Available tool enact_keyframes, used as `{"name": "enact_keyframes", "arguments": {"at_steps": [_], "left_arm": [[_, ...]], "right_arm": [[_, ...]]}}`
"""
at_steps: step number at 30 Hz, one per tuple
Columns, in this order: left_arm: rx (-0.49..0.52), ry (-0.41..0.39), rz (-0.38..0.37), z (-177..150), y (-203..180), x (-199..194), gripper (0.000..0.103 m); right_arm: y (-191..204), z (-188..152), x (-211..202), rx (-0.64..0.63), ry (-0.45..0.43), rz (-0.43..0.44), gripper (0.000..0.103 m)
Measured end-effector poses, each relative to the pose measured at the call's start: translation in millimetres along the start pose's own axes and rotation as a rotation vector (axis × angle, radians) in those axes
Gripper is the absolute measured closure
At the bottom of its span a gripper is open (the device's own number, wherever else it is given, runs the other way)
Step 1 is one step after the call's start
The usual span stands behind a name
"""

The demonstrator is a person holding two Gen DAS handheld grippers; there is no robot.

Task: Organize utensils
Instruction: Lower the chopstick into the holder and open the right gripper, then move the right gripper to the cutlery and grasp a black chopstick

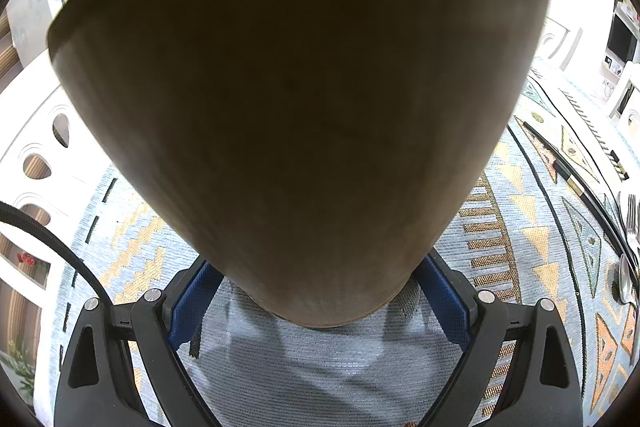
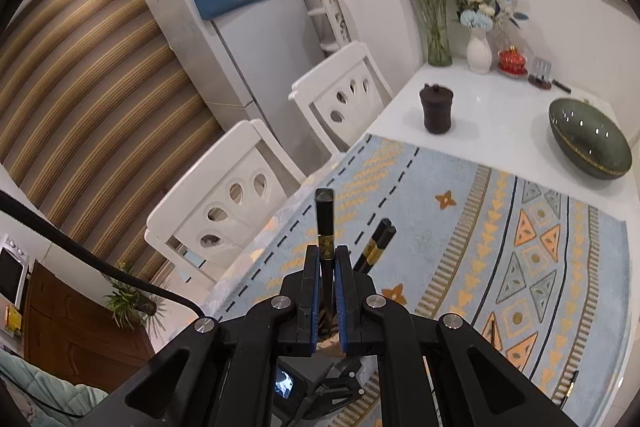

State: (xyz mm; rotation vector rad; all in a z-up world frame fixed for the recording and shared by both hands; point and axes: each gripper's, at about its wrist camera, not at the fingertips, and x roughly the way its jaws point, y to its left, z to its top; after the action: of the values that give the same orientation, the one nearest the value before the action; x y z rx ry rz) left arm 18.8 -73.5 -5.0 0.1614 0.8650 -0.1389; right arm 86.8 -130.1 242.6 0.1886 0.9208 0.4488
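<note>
Barely begun: right gripper [image 2: 329, 254] clamped on one black gold-banded chopstick [image 2: 324, 223], left gripper [image 1: 320, 291] seemingly gripping a brown conical holder [image 1: 296, 99], more black chopsticks [image 2: 376, 241] and fork [image 1: 631, 215] on the near patterned mat [image 2: 460, 227].

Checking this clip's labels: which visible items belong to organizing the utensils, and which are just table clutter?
Job items:
right gripper, shut on black chopstick
two chopsticks on mat
fork, spoon
left gripper, clamping brown container

Bystanders:
green bowl
lidded dark cup
flower vases

L gripper [image 1: 320, 311] clamps brown cup [image 1: 296, 99] over mat [image 1: 520, 227].
</note>
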Motion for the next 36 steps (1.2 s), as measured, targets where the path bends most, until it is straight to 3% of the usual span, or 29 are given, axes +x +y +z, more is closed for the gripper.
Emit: {"name": "enact_keyframes", "arguments": {"at_steps": [6,12,15,19,24,33,36], "left_arm": [[0.000,0.000,0.000,-0.1,0.2,0.0,0.009],[0.000,0.000,0.000,1.9,0.6,-3.4,0.009],[-0.001,0.000,-0.001,0.5,1.8,-1.9,0.009],[-0.001,0.000,-0.001,0.5,1.8,-1.8,0.009],[-0.001,0.000,-0.001,0.5,2.0,-1.9,0.009],[-0.003,0.002,0.000,0.7,2.0,-1.5,0.008],[-0.003,0.002,0.000,0.7,1.5,-1.2,0.008]], "right_arm": [[-10.0,0.6,4.8,0.044,0.029,0.005,0.095],[-21.2,3.8,-9.0,0.078,-0.011,-0.004,0.090],[-30.4,5.0,-18.9,0.104,-0.045,-0.015,0.084],[-47.6,0.4,-36.1,0.141,-0.089,-0.049,0.066],[-72.9,-14.8,-56.1,0.198,-0.113,-0.104,0.057],[-124.5,-63.2,-63.4,0.356,-0.049,-0.197,0.056],[-132.1,-79.6,-56.1,0.357,0.004,-0.280,0.056]]}}
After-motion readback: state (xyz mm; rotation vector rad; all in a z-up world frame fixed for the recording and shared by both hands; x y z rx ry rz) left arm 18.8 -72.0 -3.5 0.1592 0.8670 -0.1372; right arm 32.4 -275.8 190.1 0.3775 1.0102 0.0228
